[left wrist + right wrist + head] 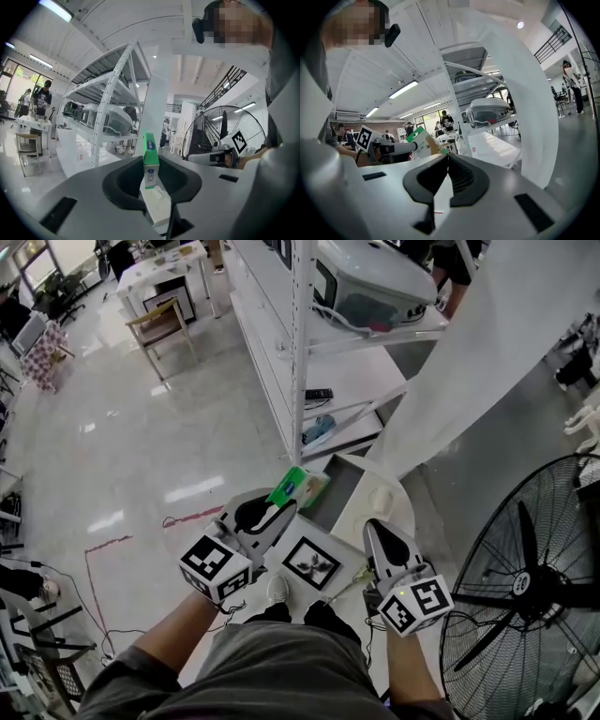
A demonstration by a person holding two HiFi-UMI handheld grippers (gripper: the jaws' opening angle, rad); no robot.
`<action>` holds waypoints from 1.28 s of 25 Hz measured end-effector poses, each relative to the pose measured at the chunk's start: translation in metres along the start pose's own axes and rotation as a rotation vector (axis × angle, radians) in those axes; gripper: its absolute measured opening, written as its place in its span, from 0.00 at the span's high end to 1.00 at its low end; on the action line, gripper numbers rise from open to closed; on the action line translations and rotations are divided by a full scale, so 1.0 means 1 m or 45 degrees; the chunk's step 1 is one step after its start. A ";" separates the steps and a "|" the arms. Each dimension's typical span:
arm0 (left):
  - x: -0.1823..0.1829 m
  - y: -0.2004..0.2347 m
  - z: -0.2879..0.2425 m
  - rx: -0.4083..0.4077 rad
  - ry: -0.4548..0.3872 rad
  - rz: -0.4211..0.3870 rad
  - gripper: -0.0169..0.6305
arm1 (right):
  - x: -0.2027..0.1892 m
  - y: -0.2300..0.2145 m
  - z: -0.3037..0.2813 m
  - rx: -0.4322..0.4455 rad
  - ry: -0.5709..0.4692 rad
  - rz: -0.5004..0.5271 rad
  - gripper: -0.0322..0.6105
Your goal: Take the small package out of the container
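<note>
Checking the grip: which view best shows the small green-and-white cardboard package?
Left gripper view: the green-and-white cardboard package stands edge-on, pinched in the left claw. Head view shows its green face from above; right gripper view, a distant glimpse.

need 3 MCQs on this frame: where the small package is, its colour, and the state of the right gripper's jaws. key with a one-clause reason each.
1. Where is the small package?
A. On the floor
B. Between the jaws of the left gripper
C. On a shelf of the rack

2. What colours is the small package?
A. Green and white
B. Red and black
C. Plain brown

3. How do the jaws of the right gripper stand?
A. Wide apart
B. Closed on the small package
C. Together, with nothing between them

Key:
1 B: the left gripper view shows the package standing upright, clamped between that gripper's jaws.
2 A: it has a green upper part and a white lower part, with a small blue mark.
3 C: in the right gripper view the two pads meet along one line and hold nothing.
</note>
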State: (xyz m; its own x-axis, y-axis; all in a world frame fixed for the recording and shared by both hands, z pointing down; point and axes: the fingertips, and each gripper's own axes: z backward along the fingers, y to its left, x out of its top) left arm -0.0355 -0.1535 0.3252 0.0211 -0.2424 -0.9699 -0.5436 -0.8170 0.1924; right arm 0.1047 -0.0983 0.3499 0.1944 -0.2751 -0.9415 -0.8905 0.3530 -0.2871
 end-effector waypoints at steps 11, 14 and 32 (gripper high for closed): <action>0.028 0.005 0.014 -0.007 -0.068 -0.006 0.81 | 0.020 0.013 -0.003 -0.002 -0.036 0.047 0.92; 0.031 0.008 0.016 -0.008 -0.080 -0.007 0.81 | 0.023 0.015 -0.006 0.004 -0.038 0.061 0.92; 0.033 0.015 0.013 -0.005 -0.082 0.019 0.81 | 0.026 0.022 -0.016 0.034 -0.017 0.095 0.92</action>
State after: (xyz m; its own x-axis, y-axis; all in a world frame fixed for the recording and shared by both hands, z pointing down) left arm -0.0536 -0.1669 0.2943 -0.0410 -0.2203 -0.9746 -0.5404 -0.8155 0.2071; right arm 0.0833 -0.1119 0.3217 0.1339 -0.2354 -0.9626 -0.8915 0.3956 -0.2208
